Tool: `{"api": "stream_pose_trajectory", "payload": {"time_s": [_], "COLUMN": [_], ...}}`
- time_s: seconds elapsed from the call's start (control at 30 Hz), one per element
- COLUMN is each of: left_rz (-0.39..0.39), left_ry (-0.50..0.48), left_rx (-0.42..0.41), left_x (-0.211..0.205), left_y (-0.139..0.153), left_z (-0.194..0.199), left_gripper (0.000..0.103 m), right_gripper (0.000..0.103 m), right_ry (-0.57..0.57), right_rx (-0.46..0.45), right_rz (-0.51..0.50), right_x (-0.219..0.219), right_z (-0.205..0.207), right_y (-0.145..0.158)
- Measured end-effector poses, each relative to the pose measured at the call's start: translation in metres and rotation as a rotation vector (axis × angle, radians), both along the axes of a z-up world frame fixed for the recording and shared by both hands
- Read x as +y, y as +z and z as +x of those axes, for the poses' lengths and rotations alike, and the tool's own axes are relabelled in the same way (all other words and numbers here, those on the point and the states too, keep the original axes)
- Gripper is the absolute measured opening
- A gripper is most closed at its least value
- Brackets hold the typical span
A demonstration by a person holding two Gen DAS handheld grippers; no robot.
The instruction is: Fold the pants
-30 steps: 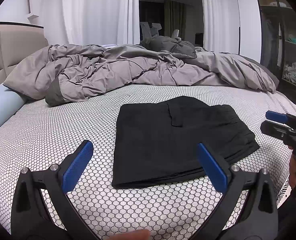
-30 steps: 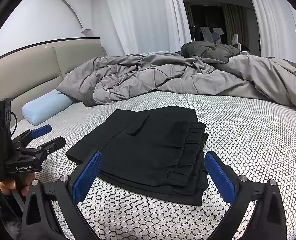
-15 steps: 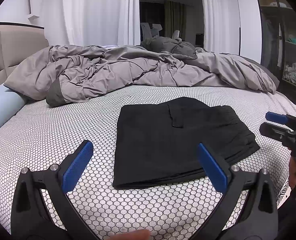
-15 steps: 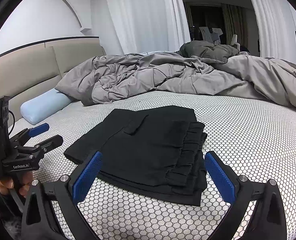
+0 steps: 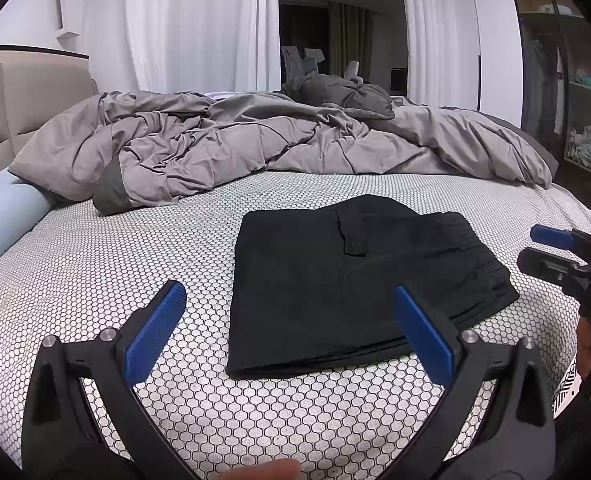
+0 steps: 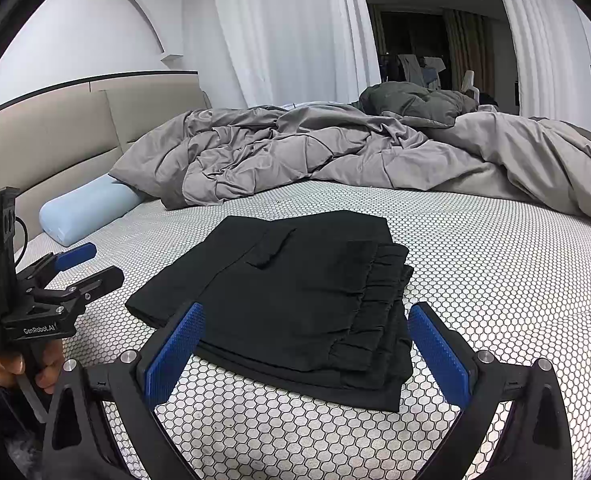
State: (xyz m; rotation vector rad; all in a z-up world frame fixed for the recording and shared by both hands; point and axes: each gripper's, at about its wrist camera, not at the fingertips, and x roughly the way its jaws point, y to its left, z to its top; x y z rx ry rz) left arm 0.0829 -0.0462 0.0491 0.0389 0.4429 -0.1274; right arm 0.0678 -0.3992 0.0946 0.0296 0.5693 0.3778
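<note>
On bed [image 5: 95, 264], folded pants [image 5: 347, 284] layers indistinct, left gripper [image 5: 291, 328], right gripper [image 6: 307, 344] jaws wide

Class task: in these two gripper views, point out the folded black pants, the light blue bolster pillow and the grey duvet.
folded black pants [image 5: 335, 280], left wrist view, flat top layer.
light blue bolster pillow [image 6: 91, 208], right wrist view, rounded side.
grey duvet [image 6: 295, 152], right wrist view, crumpled middle.

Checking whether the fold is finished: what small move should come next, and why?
Probably just draw both grippers back. The black pants already lie in a compact folded stack on the bed, and the left gripper and right gripper are open, holding nothing.
</note>
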Motion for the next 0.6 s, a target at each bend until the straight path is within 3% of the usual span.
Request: {"api": "stream_pose_trajectory", "payload": {"time_s": [0.6], "left_rz": [0.001], "left_ry": [0.003], "left_rx": [-0.004], "left_x": [0.0007], "left_y": [0.0005], "left_z": [-0.0007], "left_gripper": [0.103], "right_gripper": [0.103], "right_ry": [0.004], "right_rx": [0.002], "right_rz": [-0.007], "right_x": [-0.0030], "right_z": [0.0003], "right_y": [-0.0034]}}
